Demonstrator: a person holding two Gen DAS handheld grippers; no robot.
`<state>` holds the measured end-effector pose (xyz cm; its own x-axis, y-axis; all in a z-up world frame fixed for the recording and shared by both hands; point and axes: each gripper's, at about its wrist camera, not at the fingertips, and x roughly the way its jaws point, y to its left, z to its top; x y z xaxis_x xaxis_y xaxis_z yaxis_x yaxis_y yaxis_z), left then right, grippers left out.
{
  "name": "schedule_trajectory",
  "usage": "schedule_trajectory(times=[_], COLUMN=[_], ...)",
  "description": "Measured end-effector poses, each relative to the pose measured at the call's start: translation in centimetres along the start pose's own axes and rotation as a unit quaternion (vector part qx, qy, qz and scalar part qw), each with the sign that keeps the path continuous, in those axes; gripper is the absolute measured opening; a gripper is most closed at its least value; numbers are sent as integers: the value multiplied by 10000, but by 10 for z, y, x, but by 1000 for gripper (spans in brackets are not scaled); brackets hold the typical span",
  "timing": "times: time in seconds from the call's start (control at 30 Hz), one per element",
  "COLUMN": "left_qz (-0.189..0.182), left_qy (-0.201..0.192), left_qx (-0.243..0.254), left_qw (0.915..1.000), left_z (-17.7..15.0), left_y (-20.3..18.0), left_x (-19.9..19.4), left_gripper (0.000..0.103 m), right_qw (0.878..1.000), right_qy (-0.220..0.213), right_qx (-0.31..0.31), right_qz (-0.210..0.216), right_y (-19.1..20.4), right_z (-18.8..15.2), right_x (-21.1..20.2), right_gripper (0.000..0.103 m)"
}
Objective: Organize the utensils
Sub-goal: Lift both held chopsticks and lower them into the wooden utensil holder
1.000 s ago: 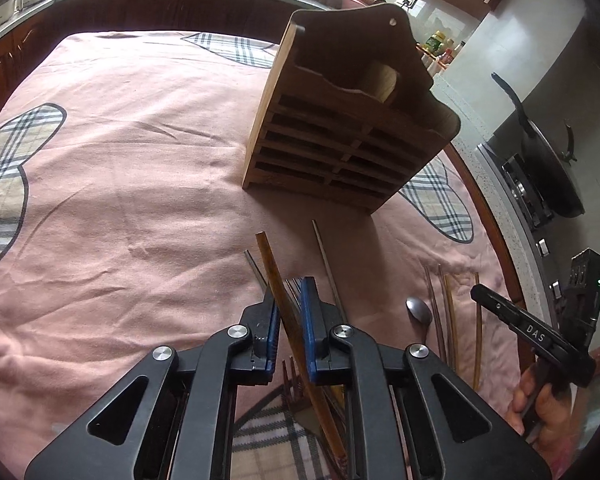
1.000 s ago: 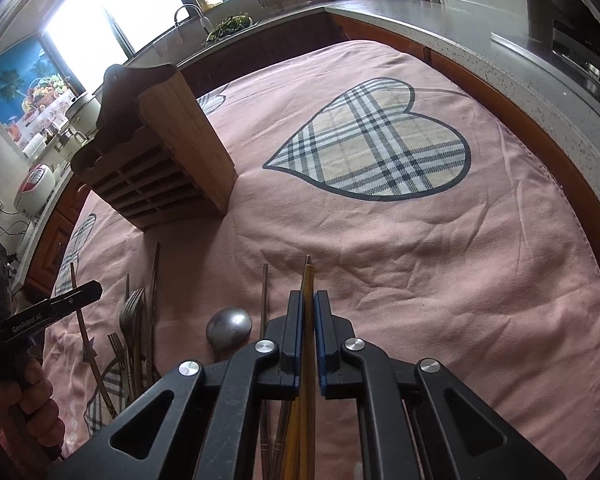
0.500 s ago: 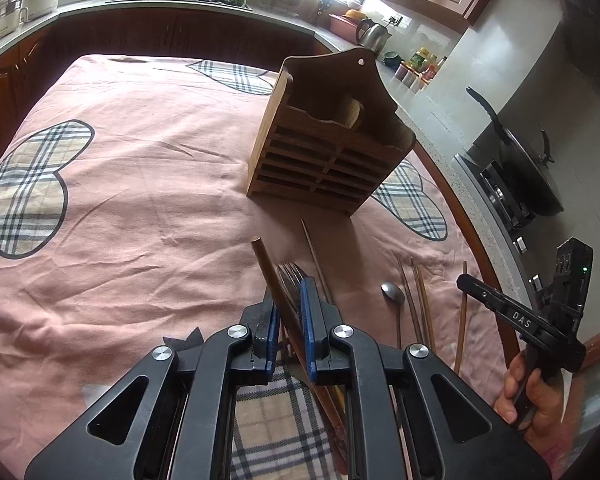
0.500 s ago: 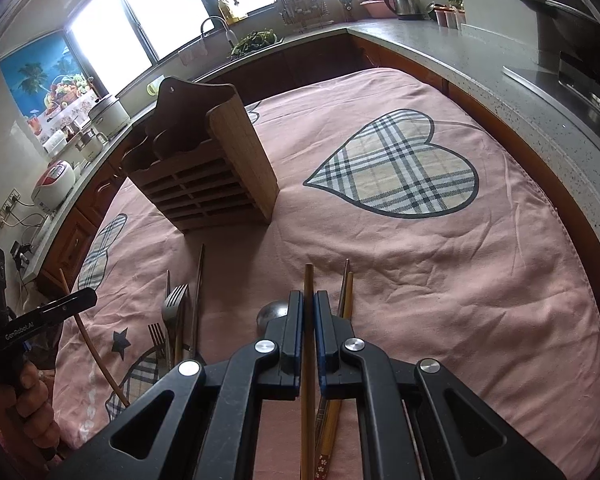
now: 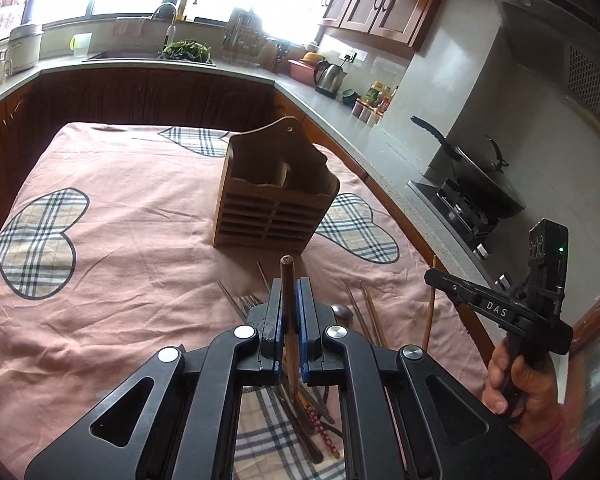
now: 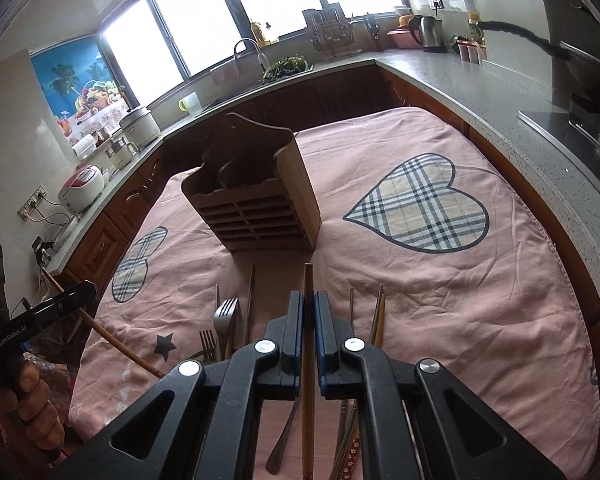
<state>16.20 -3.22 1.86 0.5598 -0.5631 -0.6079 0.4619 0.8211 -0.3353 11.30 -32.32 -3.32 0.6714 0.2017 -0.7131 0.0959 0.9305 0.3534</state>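
A slatted wooden utensil holder (image 5: 276, 216) (image 6: 260, 216) stands upright on the pink cloth, beyond both grippers. My left gripper (image 5: 289, 292) is raised above the cloth, its jaws closing tighter on a dark brown chopstick (image 5: 287, 270) that sticks out past the pads. My right gripper (image 6: 308, 300) is shut on a light wooden chopstick (image 6: 308, 280) and also hangs above the cloth. Each gripper shows in the other's view, the right gripper (image 5: 434, 278) and the left gripper (image 6: 88, 288). Forks (image 6: 225, 316), a spoon (image 5: 342, 311) and loose chopsticks (image 5: 370, 312) lie below.
The pink cloth (image 6: 440, 300) with plaid hearts covers the table. A stone counter wraps around it, with a wok (image 5: 484, 184) on the stove at the right, a kettle (image 5: 330, 76) in the corner and a sink (image 5: 140, 54) under the window.
Both grippers have risen, each lifting its chopstick off the cloth. The holder and the utensils on the cloth now sit farther below and look smaller.
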Motion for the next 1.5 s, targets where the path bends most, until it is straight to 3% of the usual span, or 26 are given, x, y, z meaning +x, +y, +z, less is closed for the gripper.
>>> schedule_trajectory(times=[0.23,0.47,0.73,0.97,1.07,1.2,1.5], left_qz=[-42,93,426,678,749,826,924], left_qy=[-303,-746,-1309,-1649,-1680,-1595,-1061], left_qx=[99,329,549,661,673,682,607], left_qw=[9995,9966,9890,9818,9806,9814,9882], left_z=[13,52,113,168,182,184,152], left_y=[-8,-13,-10,-4,-1,5,20], left_x=[-19,-26,-14,16,37,69,133], left_gripper=[5,5,5,5,5,5,5], right_qw=[9979,9869,9624,9447,9387,9408,9498], right_qy=[-641,-1568,-2679,-3263,-3437,-3382,-3123], right_qx=[-84,-353,-363,-208,-184,-140,-201], right_qz=[91,122,273,247,208,164,0], right_y=[16,41,61,64,60,53,41], right_z=[17,50,111,165,180,181,141], right_x=[-24,-30,-24,-1,15,48,96], right_gripper=[5,5,5,5,5,5,5])
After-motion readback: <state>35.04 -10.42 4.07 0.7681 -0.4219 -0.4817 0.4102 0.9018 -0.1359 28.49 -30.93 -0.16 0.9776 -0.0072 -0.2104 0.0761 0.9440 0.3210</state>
